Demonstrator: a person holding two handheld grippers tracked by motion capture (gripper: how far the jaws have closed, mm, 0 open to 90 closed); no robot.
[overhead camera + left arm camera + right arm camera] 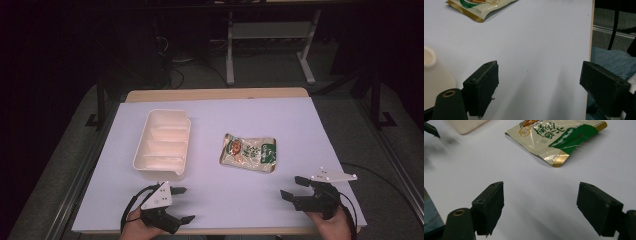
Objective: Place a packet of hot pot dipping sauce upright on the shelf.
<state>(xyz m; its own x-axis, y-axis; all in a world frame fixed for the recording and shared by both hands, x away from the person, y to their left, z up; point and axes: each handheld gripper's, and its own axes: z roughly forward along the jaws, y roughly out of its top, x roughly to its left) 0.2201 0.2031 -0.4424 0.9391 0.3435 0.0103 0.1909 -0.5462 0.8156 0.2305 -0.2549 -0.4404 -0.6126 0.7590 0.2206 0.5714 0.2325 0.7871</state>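
Item: packet [249, 153], one, flat on the white tabletop [280, 120], printed face up, right of centre. Item: tray [163, 143], cream, divided into compartments, empty as far as the high view shows, left of the packet and well apart from it.

Left gripper [179, 204]: near edge of the tabletop, just below the tray's near corner, jaws wide apart, nothing between them. Right gripper [295, 187]: near edge, right side, jaws wide apart, nothing between them.

Risks, as judged from here. The packet lies flat and slick; jaws coming straight down may slide over it or push it along the tabletop instead of catching it. A pinch on one thin sealed edge could let it droop or slip out in transit. The tray looks light, so a nudge from the left gripper could shift it.

Position: the packet lies ahead of the right gripper and a little toward the middle, near but not touching; in the right gripper view its gold-tipped corner [559, 158] sits beyond the gap between the jaws. From the left gripper it is farther off.
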